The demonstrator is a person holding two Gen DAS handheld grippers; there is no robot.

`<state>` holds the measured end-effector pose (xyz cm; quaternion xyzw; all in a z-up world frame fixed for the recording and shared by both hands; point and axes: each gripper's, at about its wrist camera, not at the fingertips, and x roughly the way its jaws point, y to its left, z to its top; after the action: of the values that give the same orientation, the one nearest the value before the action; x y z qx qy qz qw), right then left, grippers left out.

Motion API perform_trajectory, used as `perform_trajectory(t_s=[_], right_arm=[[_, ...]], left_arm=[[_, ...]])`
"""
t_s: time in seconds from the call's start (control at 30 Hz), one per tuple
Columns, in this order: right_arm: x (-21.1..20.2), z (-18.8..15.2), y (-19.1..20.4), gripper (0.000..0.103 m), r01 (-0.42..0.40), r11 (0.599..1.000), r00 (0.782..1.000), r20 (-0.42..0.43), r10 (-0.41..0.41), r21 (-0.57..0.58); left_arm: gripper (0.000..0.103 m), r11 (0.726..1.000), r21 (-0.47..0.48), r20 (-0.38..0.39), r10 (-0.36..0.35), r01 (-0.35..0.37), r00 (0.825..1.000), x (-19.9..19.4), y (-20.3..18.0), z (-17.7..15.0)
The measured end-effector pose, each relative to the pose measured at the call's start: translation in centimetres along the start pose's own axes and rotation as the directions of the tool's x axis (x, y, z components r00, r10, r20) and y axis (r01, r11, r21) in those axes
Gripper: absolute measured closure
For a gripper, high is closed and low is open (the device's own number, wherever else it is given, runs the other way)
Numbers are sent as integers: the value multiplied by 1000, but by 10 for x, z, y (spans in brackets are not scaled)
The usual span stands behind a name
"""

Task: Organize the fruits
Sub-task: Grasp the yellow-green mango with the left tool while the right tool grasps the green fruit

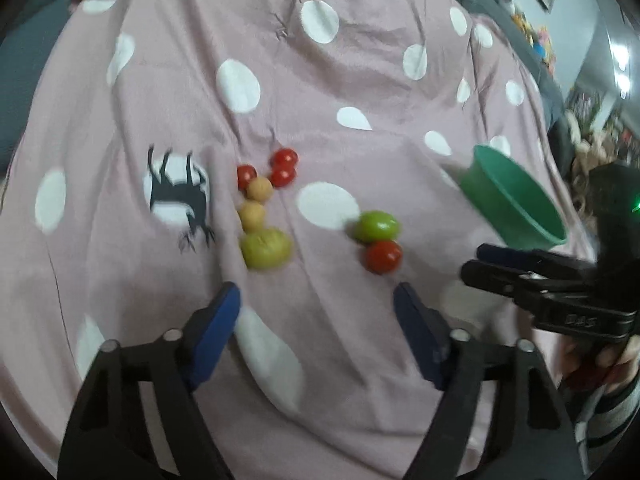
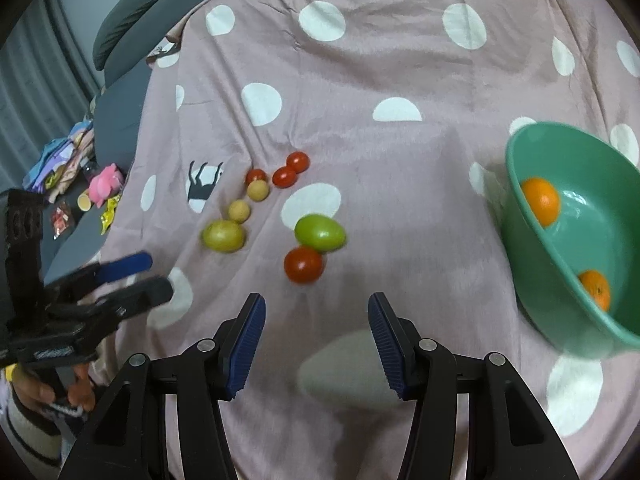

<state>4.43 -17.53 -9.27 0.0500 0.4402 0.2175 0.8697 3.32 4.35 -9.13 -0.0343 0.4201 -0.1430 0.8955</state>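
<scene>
Loose fruit lies on a pink spotted bedspread (image 1: 360, 80): a green fruit (image 1: 376, 226) touching a red tomato (image 1: 383, 256), a yellow-green fruit (image 1: 265, 249), two tan balls (image 1: 252, 214) and three small red tomatoes (image 1: 284, 158). A teal bowl (image 2: 532, 264) at the right holds two oranges (image 2: 541, 200). My left gripper (image 1: 316, 296) stands open just short of the yellow-green fruit, nothing between its pads. My right gripper (image 2: 317, 302) is open and empty, close in front of the red tomato (image 2: 303, 265) and the green fruit (image 2: 320, 233).
Grey pillows (image 2: 140, 8) lie at the bed's far left. A dark surface beside the bed carries a pink toy (image 2: 106, 184) and small packets. The person's hand (image 2: 44, 394) holds the left gripper's handle at the lower left.
</scene>
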Motion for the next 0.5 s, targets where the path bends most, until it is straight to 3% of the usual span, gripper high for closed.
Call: perform_trajectory(t_s=[0.23,0.5], right_arm=[[26,22,-7,49,-22,1000,999,-23,22,-1],[55,43,-11,49,-67,998,995,-81,65,-16]], left_arm=[[37,995,91,-62,39,-33,997,39,16,26],[37,978,206,-167,16,19,986,76,14,43]])
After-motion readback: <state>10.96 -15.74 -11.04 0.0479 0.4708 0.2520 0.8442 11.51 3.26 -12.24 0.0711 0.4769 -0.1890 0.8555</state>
